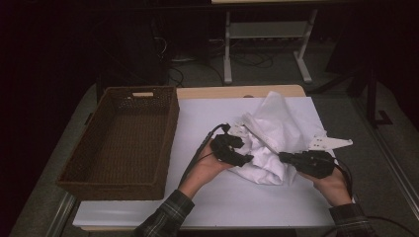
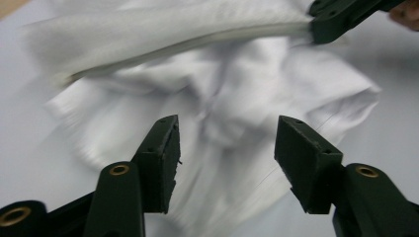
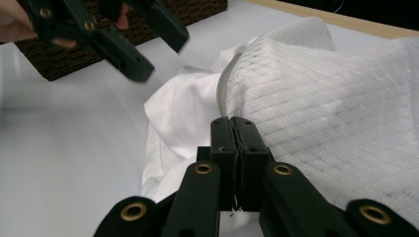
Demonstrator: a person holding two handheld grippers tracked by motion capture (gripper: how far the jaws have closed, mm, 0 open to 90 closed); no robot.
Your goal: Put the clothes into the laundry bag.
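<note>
White counter point(image 1: 207, 197) under my tools: right tool point(image 3: 232, 123) pinches the white garment's point(image 1: 272, 138) hem to lift it, left tool point(image 2: 225, 148) spread just short of its folds (basket point(image 1: 74, 173) beyond).

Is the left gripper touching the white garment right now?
Apart. In the left gripper view the left gripper has its jaws spread with nothing between the pads; the white garment lies beyond them.

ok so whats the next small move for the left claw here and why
Probably ease the left claw forward and close it on the crumpled white garment: its jaws stand open with nothing between them, while the right claw is shut on the garment's hem, holding one side up.
</note>
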